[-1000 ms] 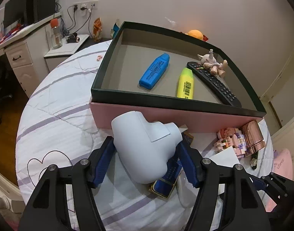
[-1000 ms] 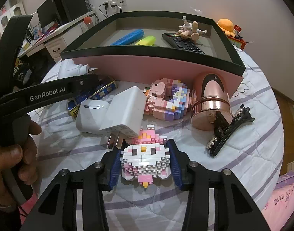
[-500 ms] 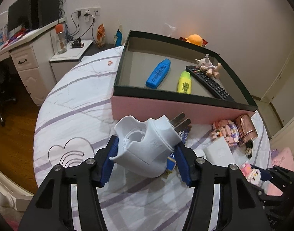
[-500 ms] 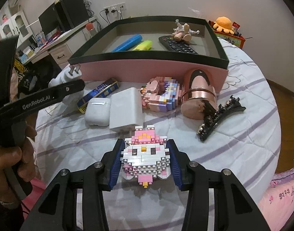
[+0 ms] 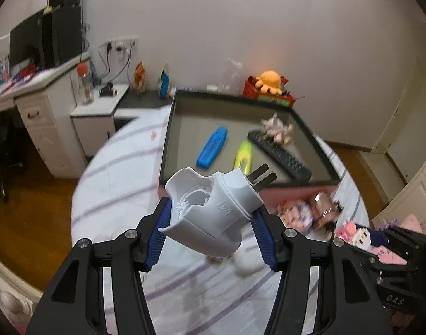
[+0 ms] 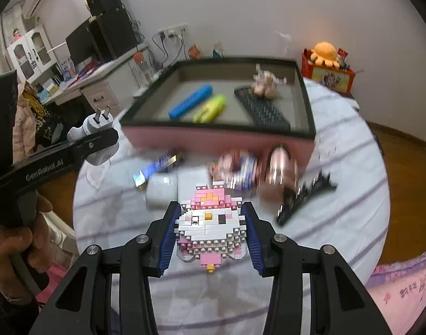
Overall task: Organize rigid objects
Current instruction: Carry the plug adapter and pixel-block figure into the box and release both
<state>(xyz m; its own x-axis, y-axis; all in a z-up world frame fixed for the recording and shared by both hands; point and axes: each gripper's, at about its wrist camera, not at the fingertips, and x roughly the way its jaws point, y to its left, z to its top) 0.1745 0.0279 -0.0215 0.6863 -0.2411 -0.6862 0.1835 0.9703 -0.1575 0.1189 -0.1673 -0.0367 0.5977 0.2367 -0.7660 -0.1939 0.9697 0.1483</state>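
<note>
A round table (image 5: 107,184) with a white, purple-striped cloth fills the lower middle of both views. On it, toward the upper middle of each frame, sits a large open box (image 5: 168,139) with a dark rim and pink outer wall. Inside the box lie a black remote (image 5: 280,157) toward the right, a small pale figurine (image 5: 277,128) on the remote's far end, a blue marker (image 5: 213,146) left of center, and a yellow marker (image 5: 242,155) just beside it.

In front of the box's pink wall, at the middle of the right wrist view, blurred items rest on the cloth: a rose-gold cylinder (image 6: 278,167), a black hair clip (image 6: 305,198) to its right, a pink block toy (image 6: 235,167), a white charger (image 6: 161,189) and a blue case (image 6: 157,166).

The left gripper (image 5: 213,230), at the bottom center of its view, is clamped on a white plug adapter (image 5: 213,209), held above the table with its prongs pointing up and right toward the box.

The right gripper (image 6: 210,240), at the bottom center of its view, is closed on a pink-and-white brick figure (image 6: 210,226), held above the cloth in front of the box.
</note>
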